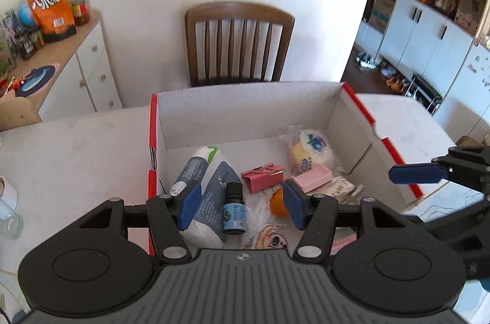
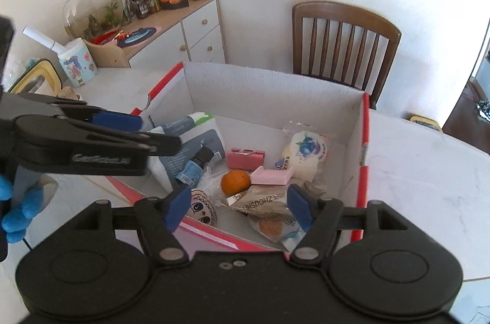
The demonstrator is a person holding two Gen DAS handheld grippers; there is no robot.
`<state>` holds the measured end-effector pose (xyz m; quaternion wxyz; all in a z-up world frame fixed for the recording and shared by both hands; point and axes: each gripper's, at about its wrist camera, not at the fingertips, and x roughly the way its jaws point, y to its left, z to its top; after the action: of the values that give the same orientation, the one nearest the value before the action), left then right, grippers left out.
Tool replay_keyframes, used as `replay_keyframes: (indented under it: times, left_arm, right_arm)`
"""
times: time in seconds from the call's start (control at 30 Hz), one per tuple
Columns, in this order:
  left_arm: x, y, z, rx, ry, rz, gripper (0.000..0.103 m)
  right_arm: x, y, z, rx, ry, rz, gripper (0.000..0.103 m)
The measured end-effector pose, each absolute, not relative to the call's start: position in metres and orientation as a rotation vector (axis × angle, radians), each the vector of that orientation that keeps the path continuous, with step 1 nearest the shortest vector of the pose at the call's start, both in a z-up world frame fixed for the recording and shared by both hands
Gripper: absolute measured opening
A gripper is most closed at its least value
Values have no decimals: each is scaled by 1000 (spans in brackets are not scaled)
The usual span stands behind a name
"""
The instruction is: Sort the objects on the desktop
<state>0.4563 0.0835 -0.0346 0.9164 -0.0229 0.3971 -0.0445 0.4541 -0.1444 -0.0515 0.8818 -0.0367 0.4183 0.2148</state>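
Both grippers hang above the red-edged cardboard box (image 1: 245, 106) that fills the centre of each view, and neither carries anything: the left gripper (image 1: 242, 206) has its blue pads spread apart with only box contents visible beyond the gap, and the right gripper (image 2: 239, 207) is likewise spread and empty. The sorted items lie on the box floor: a dark dropper bottle (image 1: 234, 209) at lower centre of the left view resting on a grey-blue tube (image 1: 211, 201), a pink binder clip (image 1: 262, 177) mid-box, an orange (image 2: 235, 182) just beside a pink comb-like piece (image 2: 271, 176), a wrapped bun with a blueberry print (image 2: 303, 152) towards the right wall, and a crinkled foil snack packet (image 2: 263, 203) near the front edge. Risk assessment: the contents are loosely heaped, so a descending pad could snag the foil or plastic wrapping and drag neighbouring items; the orange would probably roll if nudged; the bottle may slide off the tube. The two grippers work close together at the left edge of the right view, so a careless sideways move could knock one against the other or against the box wall
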Motion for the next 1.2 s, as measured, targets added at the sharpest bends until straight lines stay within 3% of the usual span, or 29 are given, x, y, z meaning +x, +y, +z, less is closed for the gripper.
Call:
replay_keyframes:
  times: [0.67, 1.07, 1.2]
  left_arm:
    - [383, 78, -26, -90, 731, -104, 58]
    - [358, 76, -34, -97, 725, -127, 72]
    - [352, 75, -35, -105, 728, -122, 87]
  right_arm:
    - [410, -166, -38, -28, 751, 429, 91]
    - [374, -172, -33, 21, 687, 469, 99]
    - [364, -174, -34, 32, 677, 460, 100]
